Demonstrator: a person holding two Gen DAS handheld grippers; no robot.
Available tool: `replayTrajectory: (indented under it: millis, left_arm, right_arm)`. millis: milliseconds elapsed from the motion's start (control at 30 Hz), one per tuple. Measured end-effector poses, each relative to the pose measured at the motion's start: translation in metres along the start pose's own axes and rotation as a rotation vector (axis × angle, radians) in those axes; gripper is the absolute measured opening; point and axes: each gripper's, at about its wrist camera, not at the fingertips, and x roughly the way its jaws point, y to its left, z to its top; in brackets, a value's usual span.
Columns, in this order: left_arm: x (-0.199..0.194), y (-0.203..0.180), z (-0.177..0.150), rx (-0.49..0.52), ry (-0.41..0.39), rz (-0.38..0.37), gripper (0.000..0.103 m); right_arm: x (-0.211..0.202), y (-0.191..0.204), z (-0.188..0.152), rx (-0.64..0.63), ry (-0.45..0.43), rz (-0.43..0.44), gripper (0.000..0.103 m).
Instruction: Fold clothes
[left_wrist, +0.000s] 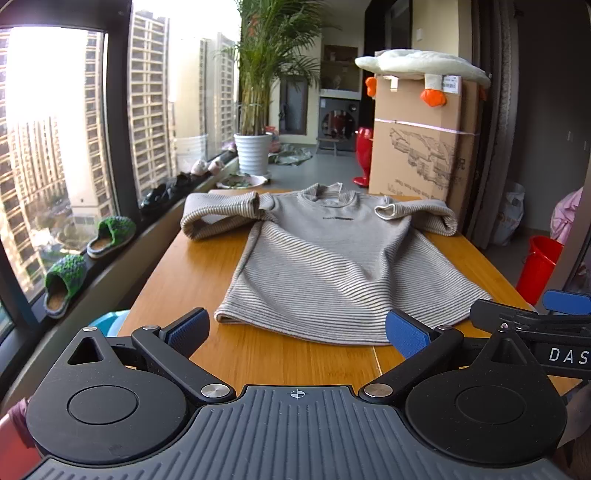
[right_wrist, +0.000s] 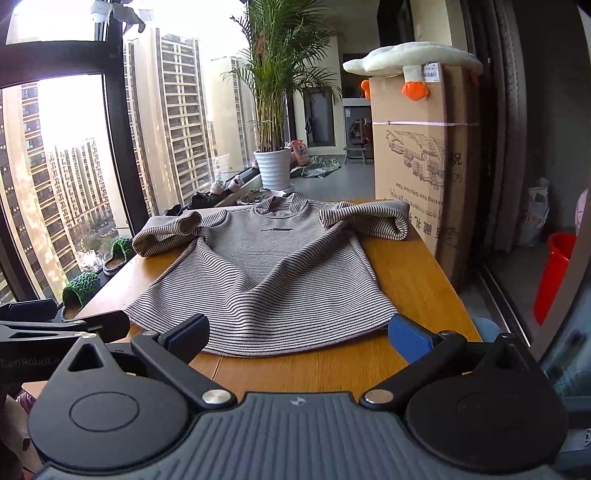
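Item: striped grey long-sleeved top (left_wrist: 325, 266), one piece, laid face up along the middle of the wooden worktop (left_wrist: 177, 280), collar toward the far edge, hem near the near edge. Body spread flat with a few soft ridges across it. Both sleeves doubled back, cuffs resting near the shoulders: left sleeve (left_wrist: 221, 214) toward the far left corner, right sleeve (left_wrist: 424, 214) toward the far right corner. Body not folded over. Left gripper (left_wrist: 295, 328): fingers spread wide, holding nothing, hovering just short of the hem at its left half. Right gripper (right_wrist: 299, 332): fingers likewise released and empty, above the near edge at the hem's right half. Step in hand, as judged: top is laid out with sleeves turned in, grippers poised at the hem; this fits either a partly made fold awaiting its next crease or a garment merely set down so. Next move calls for: each pair of fingers pinching a hem corner through both cloth layers, lifted together and level so the stripes stay square. Surroundings: window (left_wrist: 55, 147) and slippers (left_wrist: 110, 236) beyond the left edge; cardboard box (left_wrist: 417, 144) past the far right corner; potted palm (left_wrist: 258, 110) beyond the far edge.
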Motion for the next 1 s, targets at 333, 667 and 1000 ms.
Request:
replayTrajectory:
  millis: [333,667,1000]
  left_arm:
    - [0.0015,-0.0032,-0.0031,-0.002,0.015,0.008,0.103]
    - [0.0024,-0.0049,-0.0050,-0.007,0.020,0.011,0.103]
    - [0.0022,-0.0075,-0.0067,-0.012,0.025,0.012,0.103]
  right_arm:
    - [-0.0020,0.0024,-0.0026,-0.002,0.013,0.004,0.103]
    - [-0.0045,0.0051,-0.0052,0.000,0.023,0.008,0.103]
    - [-0.0071,0.0080,-0.0067,0.001,0.029,0.012,0.103]
